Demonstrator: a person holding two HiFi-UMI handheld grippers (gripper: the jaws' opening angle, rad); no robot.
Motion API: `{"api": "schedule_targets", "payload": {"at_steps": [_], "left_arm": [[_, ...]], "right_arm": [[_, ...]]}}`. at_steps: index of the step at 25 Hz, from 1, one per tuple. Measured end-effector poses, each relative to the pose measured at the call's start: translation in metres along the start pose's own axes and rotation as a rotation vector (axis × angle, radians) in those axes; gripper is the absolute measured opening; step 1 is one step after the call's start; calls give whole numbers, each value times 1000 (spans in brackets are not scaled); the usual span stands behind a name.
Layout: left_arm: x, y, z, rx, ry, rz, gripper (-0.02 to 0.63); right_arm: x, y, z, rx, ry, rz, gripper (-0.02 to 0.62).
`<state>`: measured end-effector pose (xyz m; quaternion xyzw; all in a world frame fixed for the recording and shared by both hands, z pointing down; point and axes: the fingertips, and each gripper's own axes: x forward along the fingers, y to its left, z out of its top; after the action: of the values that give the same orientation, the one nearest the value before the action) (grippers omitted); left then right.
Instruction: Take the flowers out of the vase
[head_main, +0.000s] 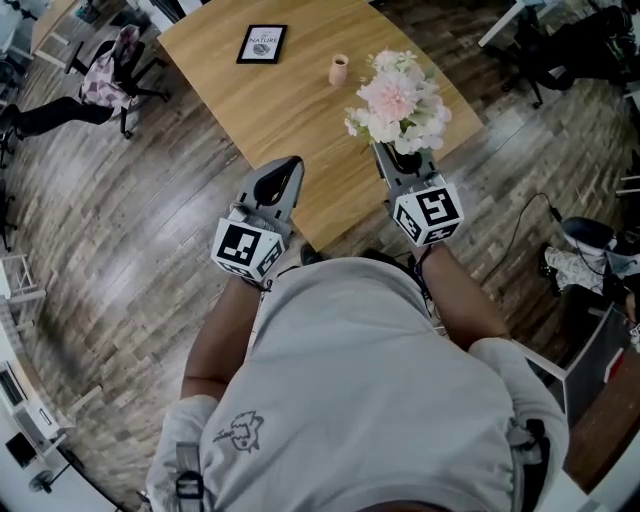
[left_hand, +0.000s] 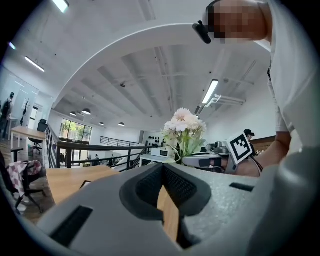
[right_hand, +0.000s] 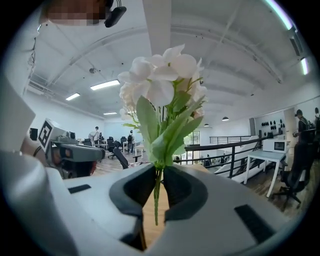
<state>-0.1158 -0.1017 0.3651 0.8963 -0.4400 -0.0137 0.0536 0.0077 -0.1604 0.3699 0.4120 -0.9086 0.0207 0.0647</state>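
A bunch of pale pink and white flowers (head_main: 397, 98) with green leaves hangs over the near right part of the wooden table (head_main: 270, 110). My right gripper (head_main: 396, 157) is shut on its stems. In the right gripper view the thin green stem (right_hand: 157, 195) runs down between the pads of that gripper (right_hand: 159, 172), and the blooms (right_hand: 162, 80) rise above. A small pink vase (head_main: 339, 70) stands farther back on the table with no flowers in it. My left gripper (head_main: 283, 166) hovers at the table's near edge, shut and holding nothing (left_hand: 162, 167). The left gripper view shows the flowers (left_hand: 184, 126) off to its right.
A black-framed picture (head_main: 262, 44) lies flat on the table beyond the vase. An office chair with a pink garment (head_main: 112, 70) stands on the wood floor at the left. Cables and bags lie on the floor at the right (head_main: 585, 250).
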Motion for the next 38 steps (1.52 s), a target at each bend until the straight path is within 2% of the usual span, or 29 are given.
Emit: {"api": "schedule_targets", "payload": {"at_steps": [8,14,19,25,33,38], "left_arm": [[12,-49,-4,-6,-12,64,4],[35,-107,-2,10,-21,95,4],[25,-139,-5,17,3,131,3],[0,-159,-5,33,5,133,5],[-33,-179,-6,28,2,75,3],[-88,-183,-9,35,1,42,5]], "right_arm": [[-61,0,-9,0,-15,106,51],[-110,-26,-18,-3,-13,165,51],[-142,-34,-18,-4,-11,209,51],[-168,-14,-20,-13,-14,239,51],[-204,17,-23,5,-15,197,51],[-218,76,-19,-1,-45,181,51]]}}
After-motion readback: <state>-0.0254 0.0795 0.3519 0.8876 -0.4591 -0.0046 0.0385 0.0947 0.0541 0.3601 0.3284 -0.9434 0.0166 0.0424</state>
